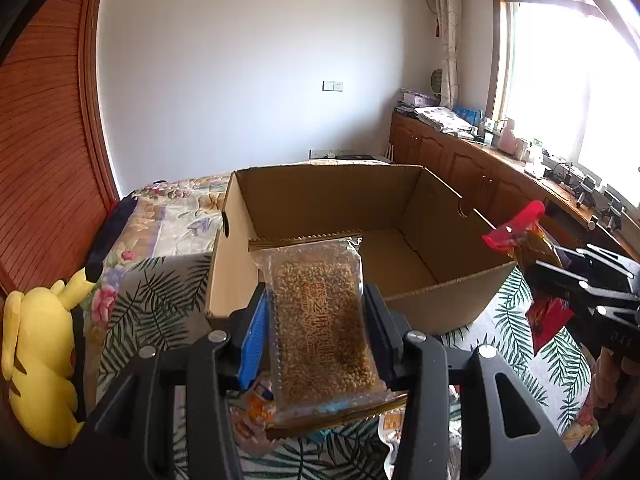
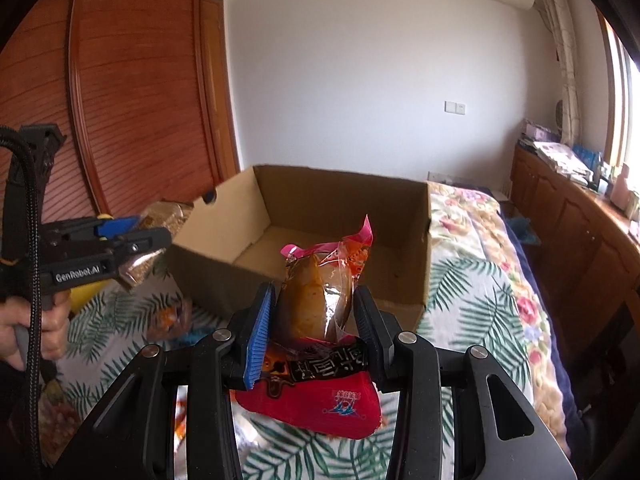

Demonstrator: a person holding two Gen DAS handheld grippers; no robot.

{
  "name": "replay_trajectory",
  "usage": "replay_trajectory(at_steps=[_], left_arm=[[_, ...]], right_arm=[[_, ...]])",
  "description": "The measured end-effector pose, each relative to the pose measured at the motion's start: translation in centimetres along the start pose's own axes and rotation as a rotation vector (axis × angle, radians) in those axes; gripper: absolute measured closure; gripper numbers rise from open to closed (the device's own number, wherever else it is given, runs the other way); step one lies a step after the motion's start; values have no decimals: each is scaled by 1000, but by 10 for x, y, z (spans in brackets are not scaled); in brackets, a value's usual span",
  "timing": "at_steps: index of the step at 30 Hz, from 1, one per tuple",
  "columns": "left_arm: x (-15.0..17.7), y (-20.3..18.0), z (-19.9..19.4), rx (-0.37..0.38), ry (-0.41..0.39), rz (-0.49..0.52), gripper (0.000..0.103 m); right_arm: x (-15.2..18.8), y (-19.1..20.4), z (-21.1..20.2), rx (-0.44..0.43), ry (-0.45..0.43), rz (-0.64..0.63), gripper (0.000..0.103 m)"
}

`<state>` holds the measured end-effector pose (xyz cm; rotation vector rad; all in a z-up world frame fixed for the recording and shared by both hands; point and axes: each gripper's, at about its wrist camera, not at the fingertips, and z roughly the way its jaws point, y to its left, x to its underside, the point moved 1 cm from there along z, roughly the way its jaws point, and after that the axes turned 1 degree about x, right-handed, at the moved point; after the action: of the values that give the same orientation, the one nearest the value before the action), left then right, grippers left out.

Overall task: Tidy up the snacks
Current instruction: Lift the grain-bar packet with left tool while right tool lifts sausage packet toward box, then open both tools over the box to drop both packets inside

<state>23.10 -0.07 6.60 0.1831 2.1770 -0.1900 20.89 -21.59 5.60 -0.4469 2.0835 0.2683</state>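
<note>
- Clearly pinched between left gripper [image 1: 318,316] pads: clear sesame candy packet [image 1: 322,320], raised before open cardboard box [image 1: 320,192].
- Likewise clamped in right gripper [image 2: 314,320]: red snack pouch [image 2: 320,320], near box front on leaf-print bedspread [image 2: 472,304].

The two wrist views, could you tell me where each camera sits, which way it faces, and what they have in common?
Left wrist: sits on the left gripper, looking along its fingers at the sesame bar packet it clamps and the open cardboard box beyond; the right gripper shows at the right edge.
Right wrist: sits on the right gripper, facing the box over its red snack pouch; the left gripper and a hand show at left.
Shared: box, leaf-print bedspread, both packets.
</note>
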Motion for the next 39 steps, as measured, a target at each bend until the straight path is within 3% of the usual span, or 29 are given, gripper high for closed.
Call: replay_trajectory(at_steps=[16,29,35,36,39], left_arm=[[-32,7,39,53,12,18,58],[-31,16,86,80,54,-40,57],[-28,14,96,68,78,-34,52],[-28,13,95,64,75,-30,48],[-29,10,90,52,61,-17,42]], right_arm=[[-42,-11,50,-66,-25,-8,62],[-42,-22,98,-24,13,42,62],[-38,-16,103,-26,28,35,61],[-38,-16,104,-26,28,37,56],[-37,-16,103,-20,28,37,55]])
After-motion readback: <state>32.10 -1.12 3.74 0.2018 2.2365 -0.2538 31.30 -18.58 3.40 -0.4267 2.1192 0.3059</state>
